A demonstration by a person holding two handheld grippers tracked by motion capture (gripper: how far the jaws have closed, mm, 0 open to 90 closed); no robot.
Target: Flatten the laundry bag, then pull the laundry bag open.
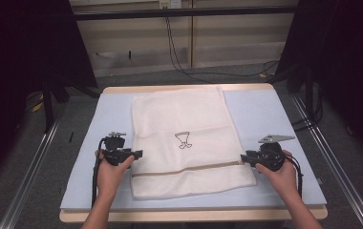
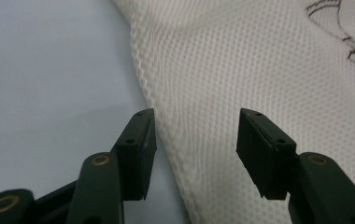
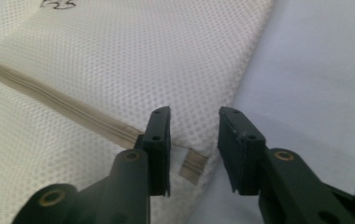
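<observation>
A white mesh bag (image 1: 189, 143) lies flat on the pale blue mat (image 1: 265, 114), with a small black drawing (image 1: 183, 140) at its middle and a beige zipper (image 1: 189, 168) across its near part. My left gripper (image 1: 139, 153) rests at the bag's left edge. In the left gripper view its jaws (image 2: 196, 140) stand open, with the bag's edge (image 2: 166, 121) beneath the gap and nothing pinched. My right gripper (image 1: 242, 159) sits at the right edge by the zipper's end (image 3: 192, 164). Its jaws (image 3: 194, 140) stand apart by a narrower gap, with no cloth gripped.
The mat covers a wooden tabletop (image 1: 189, 215) whose rim shows at front and back. Metal rails (image 1: 330, 157) run along the floor on both sides. Cables (image 1: 179, 57) hang behind the table, and dark curtains close off left and right.
</observation>
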